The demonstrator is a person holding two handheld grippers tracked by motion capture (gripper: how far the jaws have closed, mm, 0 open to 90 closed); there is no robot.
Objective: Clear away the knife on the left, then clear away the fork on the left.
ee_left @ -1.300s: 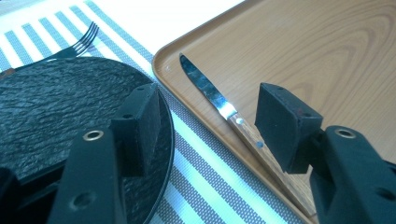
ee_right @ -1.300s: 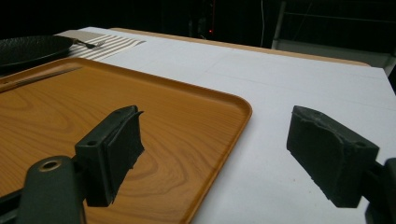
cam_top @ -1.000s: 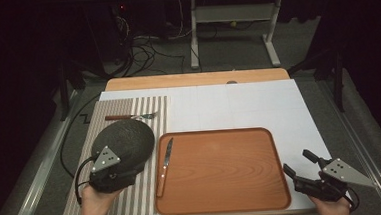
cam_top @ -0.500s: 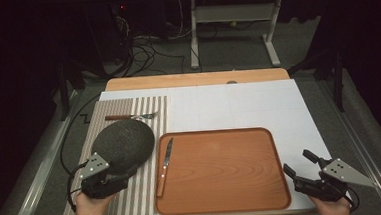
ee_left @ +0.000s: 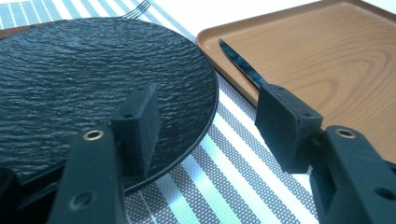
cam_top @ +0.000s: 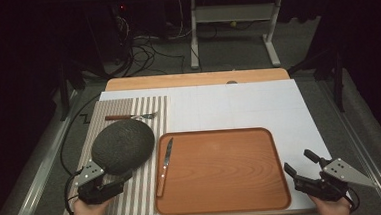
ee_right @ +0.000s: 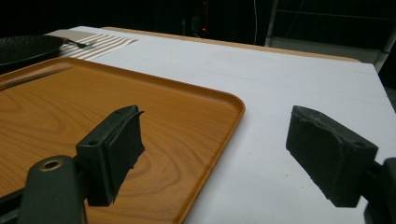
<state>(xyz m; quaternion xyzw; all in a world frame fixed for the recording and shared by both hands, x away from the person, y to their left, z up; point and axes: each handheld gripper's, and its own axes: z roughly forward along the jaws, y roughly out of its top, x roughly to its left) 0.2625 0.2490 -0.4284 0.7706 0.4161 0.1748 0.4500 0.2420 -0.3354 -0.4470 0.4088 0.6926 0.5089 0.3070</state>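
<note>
Right now the left claw sits wide apart at the near edge of the black plate, nothing pinched; in the left gripper view one pad is over the plate rim, the other over the striped mat next to the tray. Plate lies flat on the mat, front-left of the table, just beside the wooden tray. Knife lies along the tray's left edge; fork on the mat behind the plate. Right claw also wide, empty, off the tray's front-right corner, over white table.

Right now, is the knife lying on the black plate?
No: the knife lies along the left edge of the wooden tray, beside the black plate.
</note>
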